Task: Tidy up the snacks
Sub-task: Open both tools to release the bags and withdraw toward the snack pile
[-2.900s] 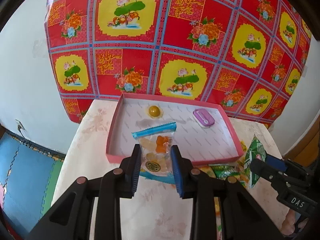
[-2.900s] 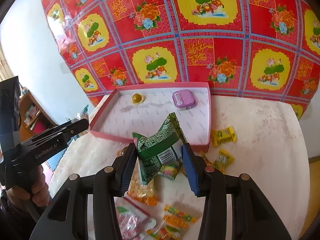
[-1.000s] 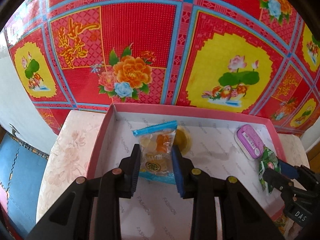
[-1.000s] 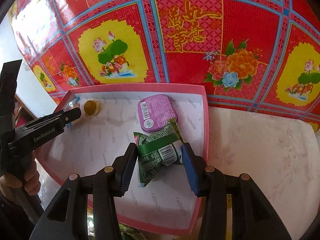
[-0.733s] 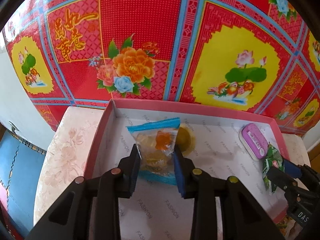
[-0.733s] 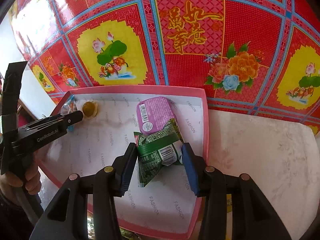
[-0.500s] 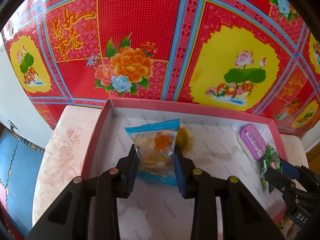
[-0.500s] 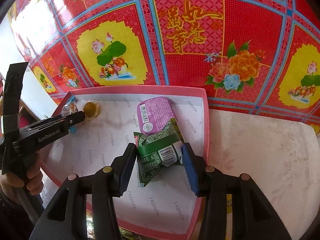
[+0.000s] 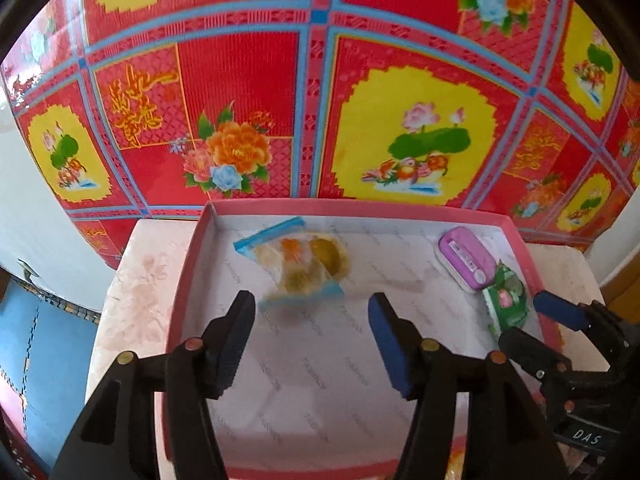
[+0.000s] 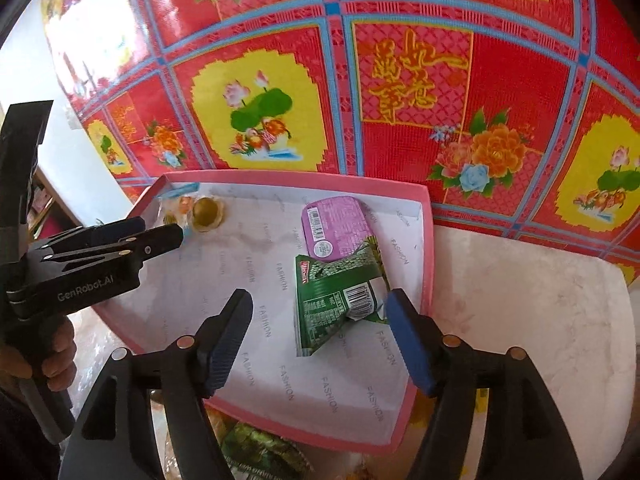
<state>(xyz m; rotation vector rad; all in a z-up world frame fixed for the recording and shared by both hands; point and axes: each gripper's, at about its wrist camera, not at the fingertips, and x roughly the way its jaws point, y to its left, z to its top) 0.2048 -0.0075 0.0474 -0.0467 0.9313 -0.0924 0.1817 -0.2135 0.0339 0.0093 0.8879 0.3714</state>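
- The left gripper (image 9: 312, 334) is seen with its jaws opening and nothing pressed between the pads; the clear candy bag (image 9: 294, 264) lies blurred just beyond the tips, inside the pink tray (image 9: 188, 280) near its far left corner.
- The bag is judged light, soft and crinkly, so it is best pinched across its flat middle or by the blue sealed edge; a slippery film is to be expected.
- A round yellow sweet (image 9: 326, 254) is found touching or partly under the bag, likely small and hard.
- The purple tin (image 10: 336, 226) is judged stiff and smooth, best taken across its short sides.
- The green packet (image 10: 340, 300) rests in the tray against the tin, puffy and easily crushed.
- The right gripper (image 10: 316, 338) is opening too, with the packet between the jaws but not clamped.
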